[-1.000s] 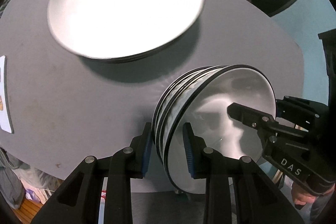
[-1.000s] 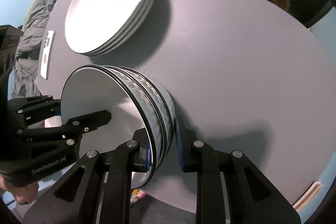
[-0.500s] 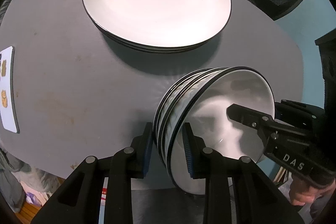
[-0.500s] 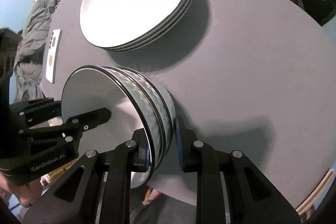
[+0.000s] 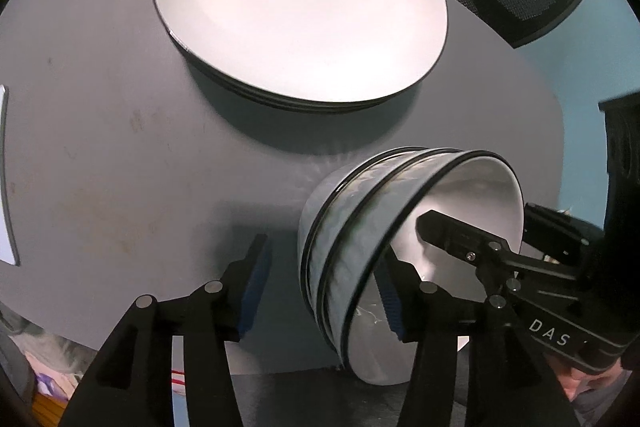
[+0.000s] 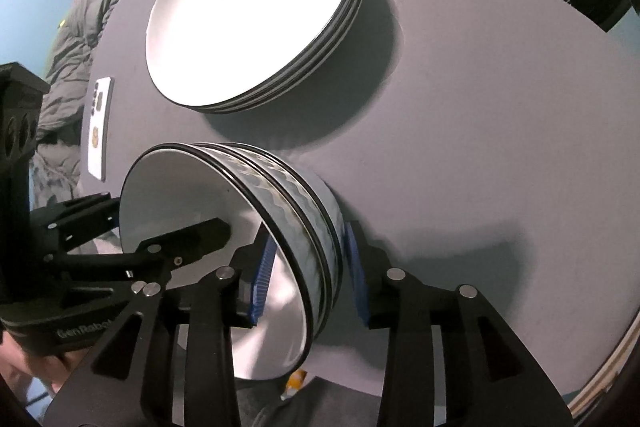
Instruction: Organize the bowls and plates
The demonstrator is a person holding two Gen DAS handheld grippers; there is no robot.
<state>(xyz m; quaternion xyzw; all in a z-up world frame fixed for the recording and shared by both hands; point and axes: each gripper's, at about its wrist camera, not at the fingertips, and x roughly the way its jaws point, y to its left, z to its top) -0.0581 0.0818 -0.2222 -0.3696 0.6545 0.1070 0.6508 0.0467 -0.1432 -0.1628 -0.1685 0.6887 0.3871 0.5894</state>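
Stacked bowls [image 5: 360,227] between both just-opening claws, left claw [image 5: 320,283] and right claw [image 6: 308,271] released

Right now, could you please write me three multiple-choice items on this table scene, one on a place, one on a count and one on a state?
1. Where does the stack of plates lie relative to the nested bowls?
A. On the table beyond the bowls
B. Inside the top bowl
C. On the chair

2. How many bowls are nested together?
A. One
B. Three
C. Six

3. How do the blue pads of the left tool stand at the bowls' rim?
A. Both pressed tight on it
B. Apart, the outer pad clear of the rim
C. Nowhere near the bowls

Answers:
1 A: the plates rest on the grey table, farther from both tools than the bowls.
2 B: three dark rims show side by side.
3 B: a plain gap shows beside the outer pad; its jaws have just been opening, rim between them.
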